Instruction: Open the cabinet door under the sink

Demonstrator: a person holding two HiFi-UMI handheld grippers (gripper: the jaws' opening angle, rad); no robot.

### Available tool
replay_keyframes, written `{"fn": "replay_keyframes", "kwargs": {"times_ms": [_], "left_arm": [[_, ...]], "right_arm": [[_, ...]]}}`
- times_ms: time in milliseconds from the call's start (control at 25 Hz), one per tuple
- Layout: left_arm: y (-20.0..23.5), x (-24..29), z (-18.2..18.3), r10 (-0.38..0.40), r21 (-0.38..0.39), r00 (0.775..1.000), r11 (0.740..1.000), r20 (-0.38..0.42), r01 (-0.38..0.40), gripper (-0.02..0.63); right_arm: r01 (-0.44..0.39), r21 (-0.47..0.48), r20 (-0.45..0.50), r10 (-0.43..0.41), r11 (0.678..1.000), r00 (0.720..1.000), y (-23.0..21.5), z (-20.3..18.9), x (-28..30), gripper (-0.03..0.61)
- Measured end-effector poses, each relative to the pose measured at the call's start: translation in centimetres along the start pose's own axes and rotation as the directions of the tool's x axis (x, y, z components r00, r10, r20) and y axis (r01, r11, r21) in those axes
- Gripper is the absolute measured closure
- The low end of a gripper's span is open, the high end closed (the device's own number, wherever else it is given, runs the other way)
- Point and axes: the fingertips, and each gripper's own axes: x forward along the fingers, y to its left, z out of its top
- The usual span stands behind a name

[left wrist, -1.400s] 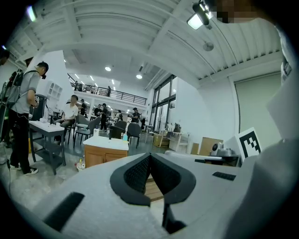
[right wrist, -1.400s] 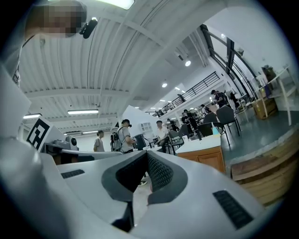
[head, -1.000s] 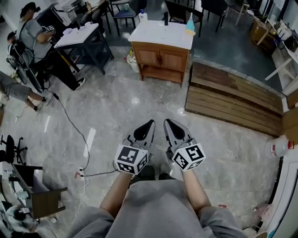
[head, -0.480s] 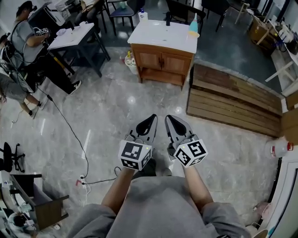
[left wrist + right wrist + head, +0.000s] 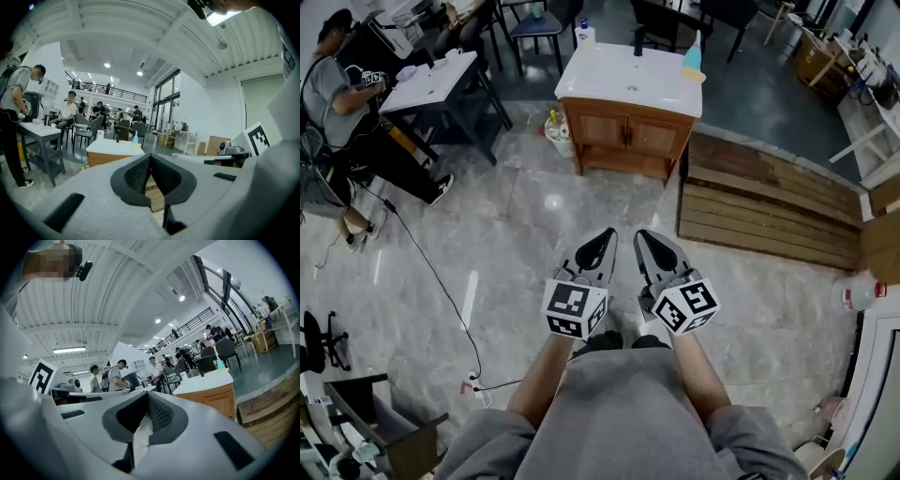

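The sink cabinet (image 5: 628, 136) stands far ahead on the floor, with a white top and two shut brown wooden doors. On the top are a black tap, a white bottle and a blue bottle. In the head view both grippers are held side by side near my body, well short of the cabinet. My left gripper (image 5: 602, 240) is shut and holds nothing. My right gripper (image 5: 643, 240) is shut and holds nothing too. The left gripper view shows the cabinet (image 5: 105, 159) beyond the left gripper (image 5: 150, 157). In the right gripper view the cabinet (image 5: 213, 400) lies right of the right gripper (image 5: 147, 395).
A low wooden platform (image 5: 769, 202) lies right of the cabinet. A dark table (image 5: 431, 89) with people (image 5: 333, 89) around it stands at the left. A black cable (image 5: 431, 272) runs over the grey floor. A white jug (image 5: 860, 295) sits at the right edge.
The cabinet has come a little nearer and larger in the head view. Both grippers stay shut and side by side.
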Motion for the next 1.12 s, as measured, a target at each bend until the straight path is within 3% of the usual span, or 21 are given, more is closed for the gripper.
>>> {"fn": "replay_keyframes", "kwargs": {"times_ms": [400, 1120], "left_arm": [[4.2, 3.2, -0.5, -0.050, -0.019, 0.998, 0.999, -0.032, 0.049, 0.604], [10.6, 17.6, 0.9, -0.067, -0.037, 0.993, 0.997, -0.096, 0.063, 0.604]], "right_arm": [[0.054, 0.004, -0.014, -0.054, 0.999, 0.998, -1.7, -0.5, 4.9, 0.568], [0.068, 0.069, -0.050, -0.065, 0.995, 0.997, -13.5, 1.7, 16.2, 0.568]]}}
